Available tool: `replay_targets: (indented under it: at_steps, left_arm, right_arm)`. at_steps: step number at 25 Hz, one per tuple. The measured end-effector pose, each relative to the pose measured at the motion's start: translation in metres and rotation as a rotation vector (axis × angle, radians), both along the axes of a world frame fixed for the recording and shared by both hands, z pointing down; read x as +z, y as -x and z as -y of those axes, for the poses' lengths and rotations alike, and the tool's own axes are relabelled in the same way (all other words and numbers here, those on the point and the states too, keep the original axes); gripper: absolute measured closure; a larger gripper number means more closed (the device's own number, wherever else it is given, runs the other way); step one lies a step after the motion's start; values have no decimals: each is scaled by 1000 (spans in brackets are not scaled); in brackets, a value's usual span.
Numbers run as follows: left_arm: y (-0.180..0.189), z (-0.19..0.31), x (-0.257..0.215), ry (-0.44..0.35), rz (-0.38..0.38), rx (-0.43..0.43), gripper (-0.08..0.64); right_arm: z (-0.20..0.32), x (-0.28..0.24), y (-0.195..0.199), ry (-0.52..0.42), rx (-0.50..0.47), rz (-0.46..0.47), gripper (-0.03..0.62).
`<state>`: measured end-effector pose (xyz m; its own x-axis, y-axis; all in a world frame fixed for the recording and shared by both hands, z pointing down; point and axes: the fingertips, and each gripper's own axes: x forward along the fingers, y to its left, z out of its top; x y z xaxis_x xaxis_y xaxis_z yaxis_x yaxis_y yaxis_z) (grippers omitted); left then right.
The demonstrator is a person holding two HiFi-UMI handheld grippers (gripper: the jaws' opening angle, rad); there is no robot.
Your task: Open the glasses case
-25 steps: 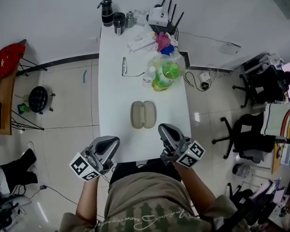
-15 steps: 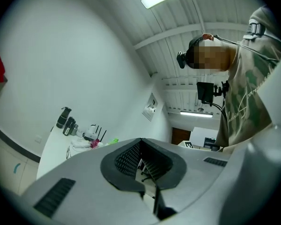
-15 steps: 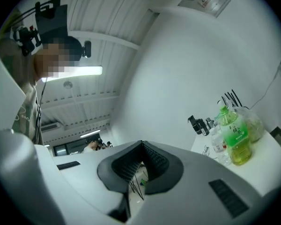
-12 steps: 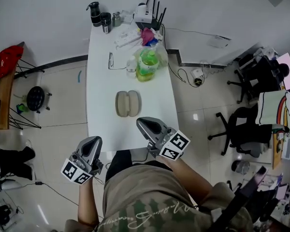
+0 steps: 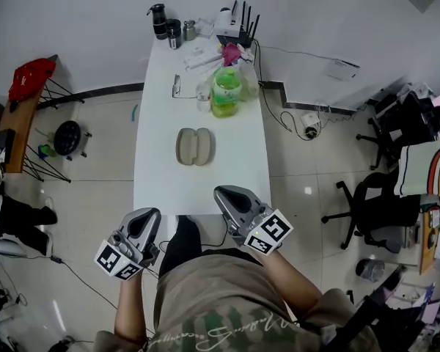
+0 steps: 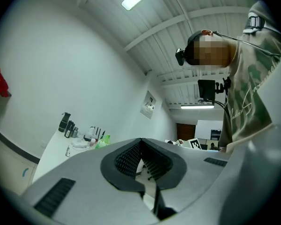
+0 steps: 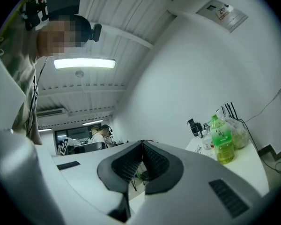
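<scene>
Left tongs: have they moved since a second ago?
Yes. The left tongs have drawn back toward the person, away from the glasses case. Earlier their tip overlapped the white table's near corner; now it barely reaches that edge.

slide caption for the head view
Left tongs and right tongs, shut and empty, at the white table's near edge, short of the beige glasses case.
</scene>
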<state>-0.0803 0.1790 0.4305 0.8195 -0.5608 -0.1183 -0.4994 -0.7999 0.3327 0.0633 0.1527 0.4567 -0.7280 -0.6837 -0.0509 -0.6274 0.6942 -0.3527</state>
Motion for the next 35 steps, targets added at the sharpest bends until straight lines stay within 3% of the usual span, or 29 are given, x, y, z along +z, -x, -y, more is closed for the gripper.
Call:
replay_targets:
  at_steps: [5,8,14,20,26,30,33,35]
  left_arm:
    - [-36,-60,12,19,23,-10,554]
    - [-71,-98,13,2,48,28,554]
    - [-107,-159,6,-3,70,10,554]
    - [-116,-189,13,-7,172,55,554]
    - [-116,-197,5,-3,145,57,554]
    - [-93,-211,4,-26,169,28,554]
    - [-77,-215,-11,-49,123,15,554]
    - [-66,-217,-7,-47,134,14,554]
  right_arm:
    - [-62,-5,-21,-59,-5,-43,581]
    - [-99,-10,-43,-87,-5,-45,581]
    - [-167,-5,-72,-57,18,-50,581]
    - [-208,-12,-70,-49,49,-67,581]
    - [-226,-18,-46,-56,30,-106,581]
    - [-228,-22,-28,-75,56,-137,581]
    - [-230,-26,-14,-90,71,-146,581]
    - [-229,-29,-8,-99,77,-153,581]
